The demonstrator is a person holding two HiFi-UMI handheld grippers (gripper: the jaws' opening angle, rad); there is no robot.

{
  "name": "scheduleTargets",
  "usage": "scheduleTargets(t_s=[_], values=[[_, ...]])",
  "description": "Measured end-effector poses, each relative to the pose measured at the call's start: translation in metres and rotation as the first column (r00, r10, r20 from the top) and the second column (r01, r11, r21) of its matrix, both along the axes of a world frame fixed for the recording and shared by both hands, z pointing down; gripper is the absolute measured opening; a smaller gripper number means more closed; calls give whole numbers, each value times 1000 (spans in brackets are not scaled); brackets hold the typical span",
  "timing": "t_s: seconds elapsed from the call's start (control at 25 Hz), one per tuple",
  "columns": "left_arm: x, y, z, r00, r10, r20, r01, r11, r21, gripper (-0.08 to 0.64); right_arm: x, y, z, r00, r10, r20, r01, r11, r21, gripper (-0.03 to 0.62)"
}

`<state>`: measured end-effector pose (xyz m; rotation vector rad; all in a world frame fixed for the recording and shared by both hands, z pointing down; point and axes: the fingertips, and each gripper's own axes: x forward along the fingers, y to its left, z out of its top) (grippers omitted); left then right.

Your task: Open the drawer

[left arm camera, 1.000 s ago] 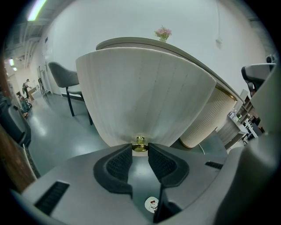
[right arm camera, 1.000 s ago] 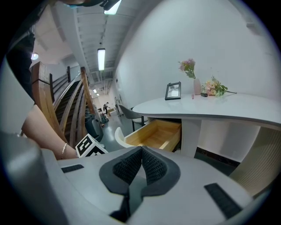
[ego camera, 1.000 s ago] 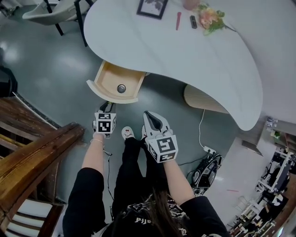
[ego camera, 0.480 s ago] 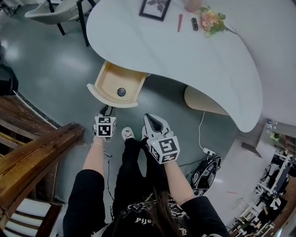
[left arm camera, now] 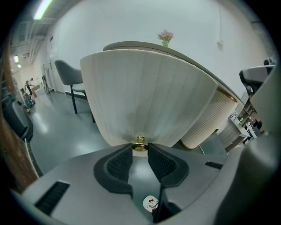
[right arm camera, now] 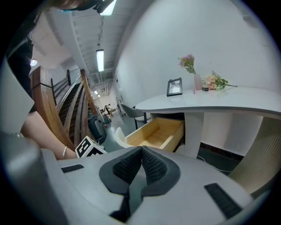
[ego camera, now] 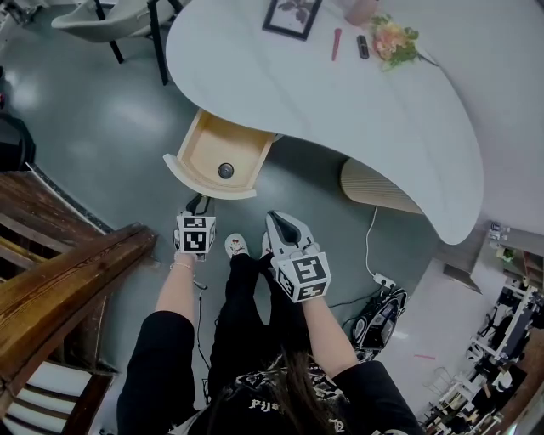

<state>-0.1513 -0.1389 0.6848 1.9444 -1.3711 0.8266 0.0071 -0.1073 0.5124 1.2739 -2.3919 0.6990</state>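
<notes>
While the left gripper [ego camera: 198, 204] pinches its knob, the drawer [ego camera: 206, 188] stands pulled out from under the white table [ego camera: 340, 93].

Item, drawer: pale wood inside, curved ribbed cream front [left arm camera: 145, 96], projecting from the table's near edge over the grey floor; one small dark round object [ego camera: 225, 170] lies on its bottom near the front. Item, knob [left arm camera: 140, 143]: brass, low on the front, set between the left gripper's [left arm camera: 140, 148] jaw tips, whose pads meet it on either side. Item, right gripper [ego camera: 279, 219]: held beside the left one and apart from the drawer, jaws [right arm camera: 142, 153] brought together with nothing between them. Tabletop, far side: framed picture [ego camera: 292, 17] and flowers [ego camera: 395, 40]. Surroundings: wooden stair rail [ego camera: 68, 280] to the left; grey chair [ego camera: 93, 21] beyond the table.
</notes>
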Motion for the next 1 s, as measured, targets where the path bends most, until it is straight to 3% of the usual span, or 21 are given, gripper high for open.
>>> scheduleTargets(t_s=[0.28,0.44,0.76,1.0], values=[[1,10,-2,995,-81,-64,77,996,-52,148,3,2,-3,1000,6,-13,-6,1000,-4,26],[5,27,-12,999,-31,14,31,999,-19,186,9,4,-9,1000,15,-10,-15,1000,-3,26],[44,66,-55,995,91,-46,-91,996,13,187,29,21,-31,998,65,-19,-64,998,6,26],[66,74,-94,990,133,-49,-130,990,54,187,35,26,-54,998,54,-19,-53,998,31,26]])
